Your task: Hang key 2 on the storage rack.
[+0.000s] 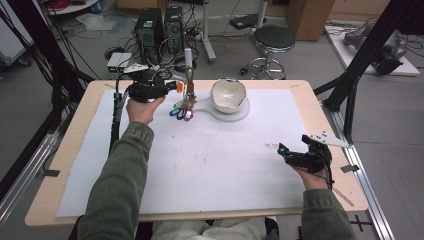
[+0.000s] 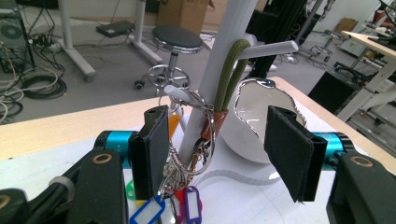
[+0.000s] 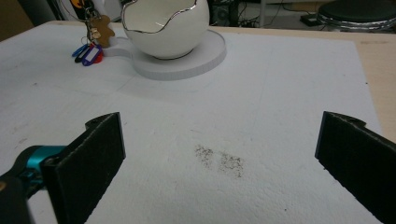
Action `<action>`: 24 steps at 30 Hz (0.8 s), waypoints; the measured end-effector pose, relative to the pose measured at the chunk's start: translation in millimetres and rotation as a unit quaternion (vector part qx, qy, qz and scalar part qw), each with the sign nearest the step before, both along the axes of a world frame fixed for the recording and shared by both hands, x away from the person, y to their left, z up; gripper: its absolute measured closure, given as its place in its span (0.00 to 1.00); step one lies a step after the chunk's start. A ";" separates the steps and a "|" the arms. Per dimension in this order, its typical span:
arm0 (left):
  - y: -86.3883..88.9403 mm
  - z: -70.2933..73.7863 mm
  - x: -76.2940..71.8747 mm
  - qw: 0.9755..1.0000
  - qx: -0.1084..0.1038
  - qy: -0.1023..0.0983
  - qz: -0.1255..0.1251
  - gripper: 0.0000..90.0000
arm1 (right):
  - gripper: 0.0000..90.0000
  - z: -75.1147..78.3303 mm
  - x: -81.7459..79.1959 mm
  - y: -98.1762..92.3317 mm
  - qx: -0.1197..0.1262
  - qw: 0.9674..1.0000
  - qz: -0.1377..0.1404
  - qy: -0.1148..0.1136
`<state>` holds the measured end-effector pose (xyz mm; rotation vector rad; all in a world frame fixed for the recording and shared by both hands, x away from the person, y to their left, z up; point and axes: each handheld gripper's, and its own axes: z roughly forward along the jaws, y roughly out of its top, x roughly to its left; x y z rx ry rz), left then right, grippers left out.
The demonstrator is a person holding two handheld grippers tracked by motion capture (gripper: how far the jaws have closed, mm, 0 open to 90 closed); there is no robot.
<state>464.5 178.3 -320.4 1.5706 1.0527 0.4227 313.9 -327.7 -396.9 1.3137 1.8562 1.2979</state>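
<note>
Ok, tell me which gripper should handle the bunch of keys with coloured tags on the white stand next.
Left. The left gripper already sits at the bunch of keys with coloured tags hanging on the white stand, jaws open around it. The right gripper rests open near the table's front right corner, far away.

The left arm, in a green sleeve, reached far across the table, and the left hand (image 1: 143,107) held the left gripper (image 1: 170,89) level, pointing right. Its jaws stood partly apart with nothing pressed between the pads (image 2: 154,154). The right hand (image 1: 312,176) rested near the right edge, holding the right gripper (image 1: 286,152) pointed left and far, its jaws wide apart and empty.
</note>
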 end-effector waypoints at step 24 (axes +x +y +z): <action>39.6 2.8 -50.0 0.999 0.002 -0.037 0.032 0.44 | 0.01 -4.6 0.0 3.5 -0.002 1.000 -0.003 0.001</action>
